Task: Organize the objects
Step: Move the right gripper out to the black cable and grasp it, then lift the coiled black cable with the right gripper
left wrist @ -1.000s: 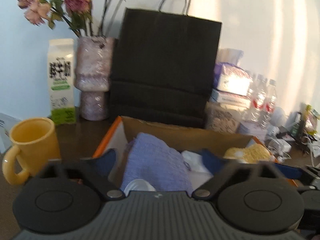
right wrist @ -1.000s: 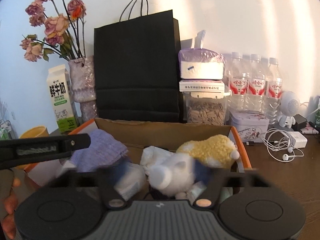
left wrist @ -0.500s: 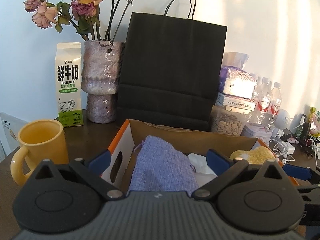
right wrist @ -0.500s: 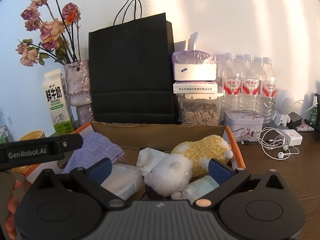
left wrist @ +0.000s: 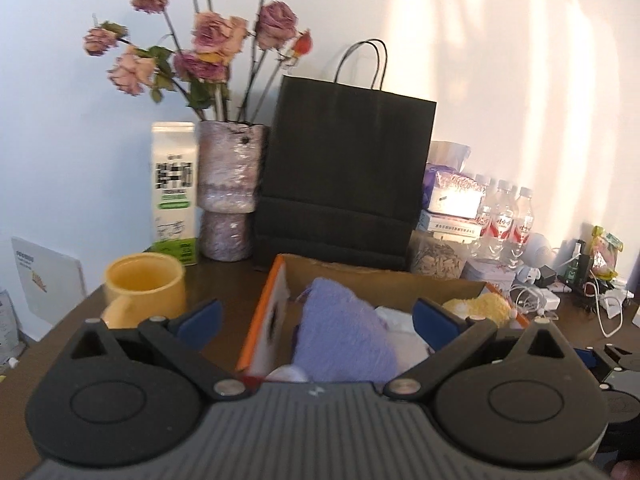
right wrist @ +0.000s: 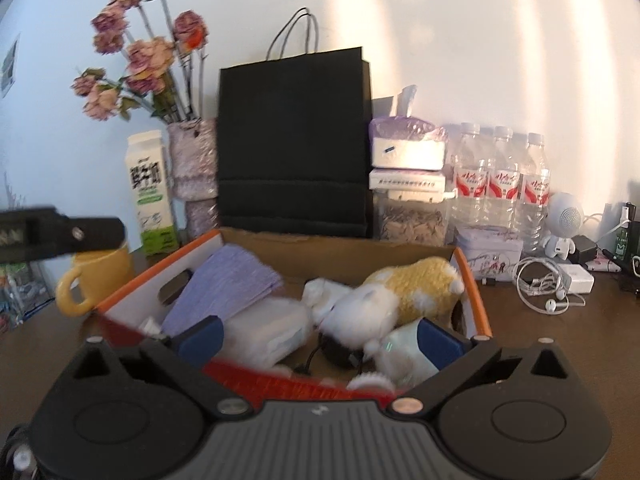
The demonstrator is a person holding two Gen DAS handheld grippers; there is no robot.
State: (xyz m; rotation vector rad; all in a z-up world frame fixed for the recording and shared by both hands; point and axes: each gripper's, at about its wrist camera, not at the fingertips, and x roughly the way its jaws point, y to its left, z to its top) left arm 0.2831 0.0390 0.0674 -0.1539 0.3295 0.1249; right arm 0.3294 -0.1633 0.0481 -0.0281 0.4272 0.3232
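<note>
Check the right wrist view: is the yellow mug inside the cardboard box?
No. The yellow mug stands on the table outside the cardboard box, past its left wall, near the milk carton.

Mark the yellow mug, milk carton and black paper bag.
yellow mug [left wrist: 144, 286]: left wrist view, on its front wall below the rim.
milk carton [right wrist: 150, 188]: right wrist view, on the printed front face.
black paper bag [right wrist: 294, 140]: right wrist view, mid front panel.

Orange-edged box [right wrist: 476, 304], lilac cloth [right wrist: 228, 284], yellow mug [left wrist: 144, 286]

Cardboard box [right wrist: 340, 248] open above (crammed inside), black bag [right wrist: 294, 140] blocking behind, yellow mug [left wrist: 144, 286] left
</note>
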